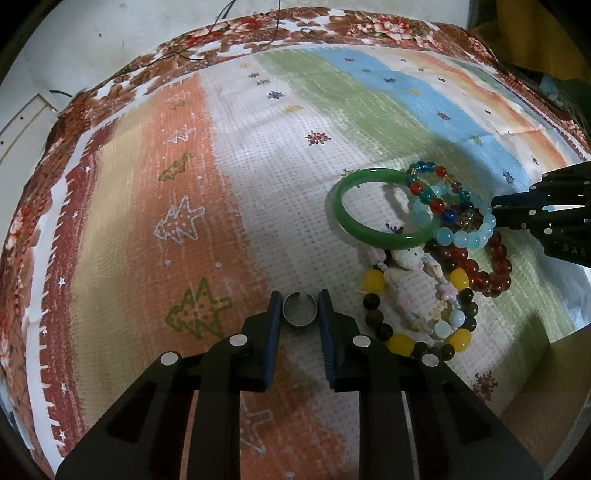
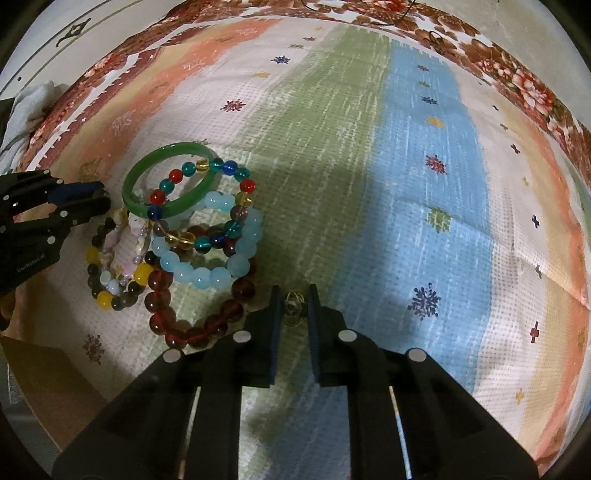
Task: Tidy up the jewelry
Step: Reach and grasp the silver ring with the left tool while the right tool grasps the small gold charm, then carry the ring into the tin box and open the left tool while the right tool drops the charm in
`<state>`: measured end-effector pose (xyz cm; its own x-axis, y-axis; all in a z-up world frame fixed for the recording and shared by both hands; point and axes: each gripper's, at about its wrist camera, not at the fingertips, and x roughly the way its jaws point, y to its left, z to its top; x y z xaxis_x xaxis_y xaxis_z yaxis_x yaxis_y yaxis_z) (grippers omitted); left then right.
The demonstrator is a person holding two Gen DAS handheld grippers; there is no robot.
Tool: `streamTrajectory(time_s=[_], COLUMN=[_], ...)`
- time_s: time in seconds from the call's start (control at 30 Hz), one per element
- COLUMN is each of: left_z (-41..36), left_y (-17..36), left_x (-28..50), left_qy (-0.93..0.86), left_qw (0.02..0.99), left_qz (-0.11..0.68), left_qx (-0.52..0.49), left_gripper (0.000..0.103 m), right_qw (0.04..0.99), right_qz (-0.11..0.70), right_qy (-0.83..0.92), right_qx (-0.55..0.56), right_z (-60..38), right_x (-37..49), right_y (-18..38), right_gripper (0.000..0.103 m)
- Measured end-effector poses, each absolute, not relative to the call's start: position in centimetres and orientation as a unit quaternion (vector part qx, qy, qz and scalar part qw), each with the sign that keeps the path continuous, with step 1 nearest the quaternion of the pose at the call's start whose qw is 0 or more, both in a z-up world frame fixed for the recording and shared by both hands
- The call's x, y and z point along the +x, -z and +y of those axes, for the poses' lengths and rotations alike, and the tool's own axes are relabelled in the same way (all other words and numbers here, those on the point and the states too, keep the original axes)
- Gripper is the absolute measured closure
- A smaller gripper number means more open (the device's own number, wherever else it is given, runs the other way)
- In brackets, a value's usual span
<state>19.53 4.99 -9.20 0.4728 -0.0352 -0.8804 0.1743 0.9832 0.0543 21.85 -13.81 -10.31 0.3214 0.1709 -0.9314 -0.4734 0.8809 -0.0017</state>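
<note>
My left gripper [image 1: 299, 301] is shut on a silver open ring [image 1: 300, 310], its blue pads pressing both sides just above the cloth. My right gripper [image 2: 293, 297] is shut on a small gold openwork ring [image 2: 294, 308]. Between the two lies a pile of bracelets: a green bangle [image 1: 369, 229] [image 2: 147, 168], a multicoloured glass bead bracelet [image 2: 221, 206], a pale blue bead bracelet [image 2: 207, 275], a dark red bead bracelet [image 2: 173, 325] and a yellow-and-dark bead bracelet [image 1: 402, 341] with a pale shell strand [image 1: 406, 258]. In the right wrist view the left gripper [image 2: 85, 195] shows at the left edge.
A striped patterned cloth [image 1: 258, 166] covers the surface, over a brown floral cover [image 1: 369, 26]. A thin black cord [image 1: 207, 40] lies at the far edge. A brown cardboard surface [image 2: 48, 387] sits at the near side of the pile.
</note>
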Motion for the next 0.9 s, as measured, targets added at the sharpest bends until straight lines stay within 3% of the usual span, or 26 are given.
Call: streamTrajectory(time_s=[0.3, 0.9], left_z=[5.3, 3.9], left_y=[8.1, 4.0], left_x=[19.1, 15.2], left_qy=[0.056, 0.057], left_qw=[0.862, 0.886], left_qz=[0.501, 0.460], left_qx=[0.057, 0.021], left_gripper=[0.084, 0.084], right_qw=[0.800, 0.840], right_qz=[0.553, 0.484], right_qy=[-0.197, -0.230], right_qx=[-0.122, -0.085], right_z=[-14.4, -14.5], right_x=[22.0, 18.1], right_y=[9.3, 2.7], right_gripper=[0.089, 0.089])
